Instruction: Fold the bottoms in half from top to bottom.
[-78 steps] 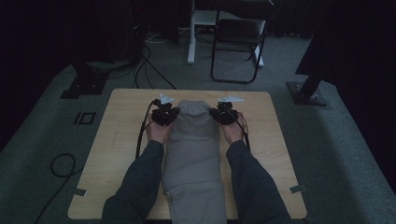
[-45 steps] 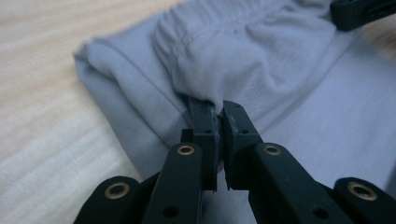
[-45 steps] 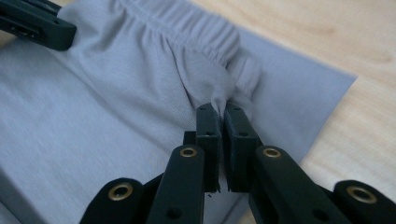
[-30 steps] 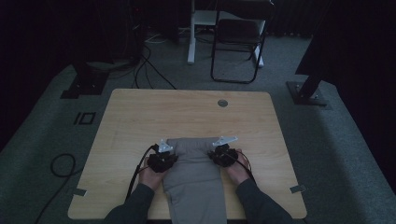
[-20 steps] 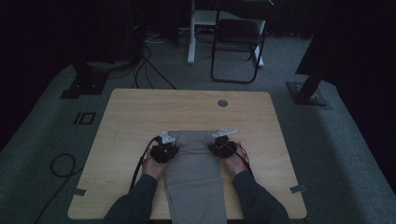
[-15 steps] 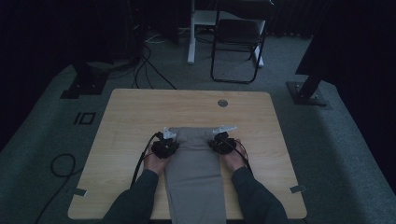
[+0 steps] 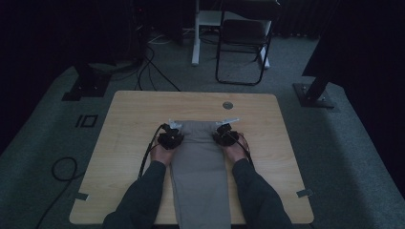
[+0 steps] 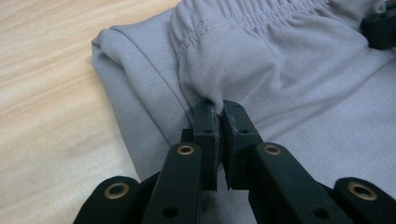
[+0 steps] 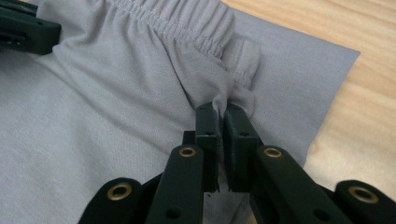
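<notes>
High view shows grey trousers (image 7: 198, 167) lying lengthwise down the desk (image 7: 129, 124) middle toward its near edge, each hand-held gripper, left (image 8: 217, 116) and right (image 9: 219, 114), pinching a waistband corner, so move both evenly, keeping the cloth taut.

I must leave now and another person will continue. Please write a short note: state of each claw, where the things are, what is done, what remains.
Left claw: shut on a pinch of the grey trousers near the elastic waistband, at their left edge.
Right claw: shut on the same garment near its right edge.
The trousers lie flat on the wooden table, waistband far, legs hanging over the near edge.
Done: both corners gripped.
Left: probably fold or reposition; release afterwards.
</notes>
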### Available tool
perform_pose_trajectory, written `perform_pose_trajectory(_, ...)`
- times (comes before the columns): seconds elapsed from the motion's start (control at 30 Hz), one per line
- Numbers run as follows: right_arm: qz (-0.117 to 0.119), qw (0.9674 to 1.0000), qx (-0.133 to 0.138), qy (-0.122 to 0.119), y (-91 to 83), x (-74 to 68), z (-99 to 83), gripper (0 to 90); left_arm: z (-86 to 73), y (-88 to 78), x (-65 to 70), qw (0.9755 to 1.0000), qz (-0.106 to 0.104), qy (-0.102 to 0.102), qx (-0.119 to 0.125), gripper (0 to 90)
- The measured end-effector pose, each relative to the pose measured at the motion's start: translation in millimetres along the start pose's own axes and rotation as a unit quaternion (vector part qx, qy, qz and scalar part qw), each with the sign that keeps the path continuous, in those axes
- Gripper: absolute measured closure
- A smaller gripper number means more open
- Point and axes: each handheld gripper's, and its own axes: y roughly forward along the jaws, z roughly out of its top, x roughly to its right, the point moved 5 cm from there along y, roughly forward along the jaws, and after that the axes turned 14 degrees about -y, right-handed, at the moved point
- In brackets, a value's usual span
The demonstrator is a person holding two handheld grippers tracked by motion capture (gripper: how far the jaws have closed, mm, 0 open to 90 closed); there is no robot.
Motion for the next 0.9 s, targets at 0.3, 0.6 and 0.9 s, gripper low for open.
perform_pose_trajectory(0.3,-0.006,0.9998,-0.01,0.018,11.7,13.5,12.4,86.2,16.8,12.7,-4.1,0.9996,0.027,-0.01,-0.003,84.9)
perform_pose_trajectory(0.6,-0.015,0.9996,-0.006,0.024,17.0,17.8,16.8,86.2,21.1,16.6,-3.8,0.999,0.042,-0.011,0.0,85.0)
perform_pose_trajectory(0.9,-0.019,0.9997,0.006,0.014,3.4,18.8,24.5,86.3,31.7,-1.1,-2.8,0.9992,0.021,-0.029,0.02,85.6)
